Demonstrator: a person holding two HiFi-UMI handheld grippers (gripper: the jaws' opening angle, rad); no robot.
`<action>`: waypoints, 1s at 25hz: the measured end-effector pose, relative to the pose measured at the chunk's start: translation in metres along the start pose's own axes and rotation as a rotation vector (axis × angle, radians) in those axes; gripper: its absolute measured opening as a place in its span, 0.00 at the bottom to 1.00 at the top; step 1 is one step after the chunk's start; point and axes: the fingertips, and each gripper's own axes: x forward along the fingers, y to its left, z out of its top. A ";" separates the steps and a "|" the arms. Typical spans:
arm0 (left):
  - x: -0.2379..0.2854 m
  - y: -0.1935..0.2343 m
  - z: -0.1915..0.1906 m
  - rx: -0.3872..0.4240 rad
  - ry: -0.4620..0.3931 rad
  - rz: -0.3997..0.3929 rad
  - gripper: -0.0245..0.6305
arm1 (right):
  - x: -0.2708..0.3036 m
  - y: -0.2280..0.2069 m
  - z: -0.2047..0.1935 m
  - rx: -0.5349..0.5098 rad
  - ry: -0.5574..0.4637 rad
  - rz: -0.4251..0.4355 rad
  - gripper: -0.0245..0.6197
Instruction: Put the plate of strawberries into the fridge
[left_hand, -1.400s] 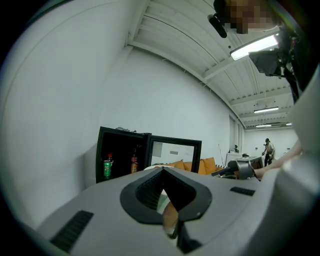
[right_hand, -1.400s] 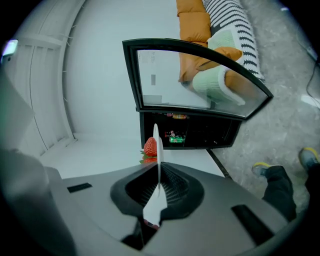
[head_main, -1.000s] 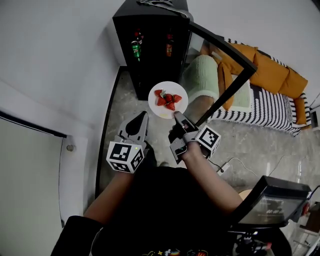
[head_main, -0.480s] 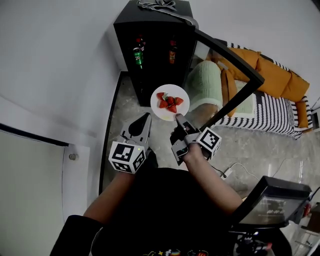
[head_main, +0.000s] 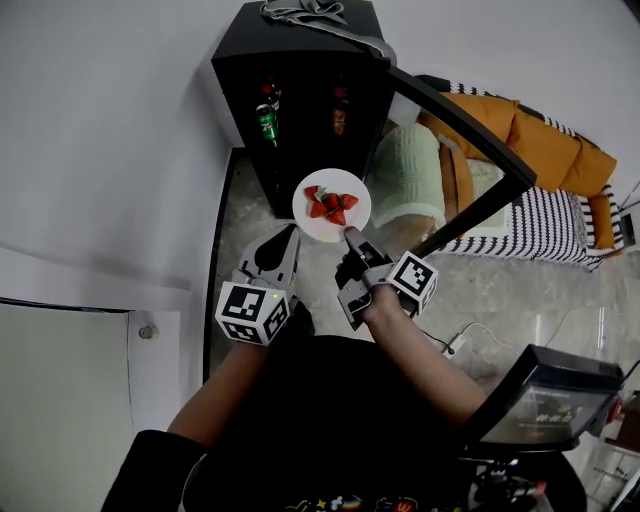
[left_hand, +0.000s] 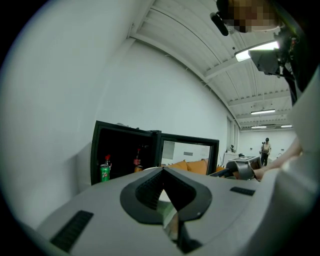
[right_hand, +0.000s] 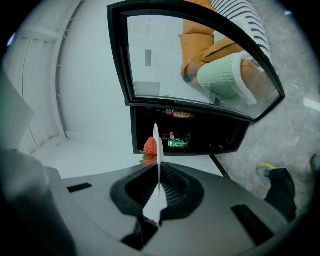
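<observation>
Head view, plate (head_main: 331, 190): white and round, held level in the air over the grey floor (head_main: 235, 215), just in front of the fridge's open front.
Head view, strawberries (head_main: 328, 204): a small red cluster around the plate's middle.
Head view, right hand-held gripper (head_main: 349, 234): clenched on the plate's rim at the edge nearest the person.
Head view, left hand-held gripper (head_main: 291, 236): beside the plate's left edge and not touching it, its tips drawn together.
Head view, fridge (head_main: 300, 45): black, with its glass door (head_main: 470, 135) swung wide to the right; a green can (head_main: 267, 125) stands on a shelf inside.
Left gripper view, left hand-held gripper (left_hand: 162, 170): jaws closed to a point with nothing held between them.
Left gripper view, fridge (left_hand: 120, 150): ahead of the jaws, open, with the green can (left_hand: 105, 172) at its left.
Right gripper view, right hand-held gripper (right_hand: 158, 167): jaws pressed onto the plate (right_hand: 156, 142), which shows edge-on as a thin white blade.
Right gripper view, strawberries (right_hand: 150, 146): one red berry shows against the plate's left face.
Right gripper view, fridge (right_hand: 200, 137): its dark interior lies beyond the plate, with the can (right_hand: 176, 143) on its side in this view and the door (right_hand: 200, 60) above.
</observation>
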 end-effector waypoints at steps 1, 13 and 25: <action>0.002 0.003 0.000 -0.003 0.002 -0.001 0.04 | 0.003 -0.001 0.000 0.001 0.001 -0.003 0.07; 0.045 0.072 0.027 -0.043 0.066 -0.028 0.04 | 0.070 0.011 0.011 0.032 -0.044 -0.078 0.07; 0.111 0.158 0.020 -0.051 0.127 -0.136 0.04 | 0.163 0.000 0.019 0.040 -0.131 -0.124 0.07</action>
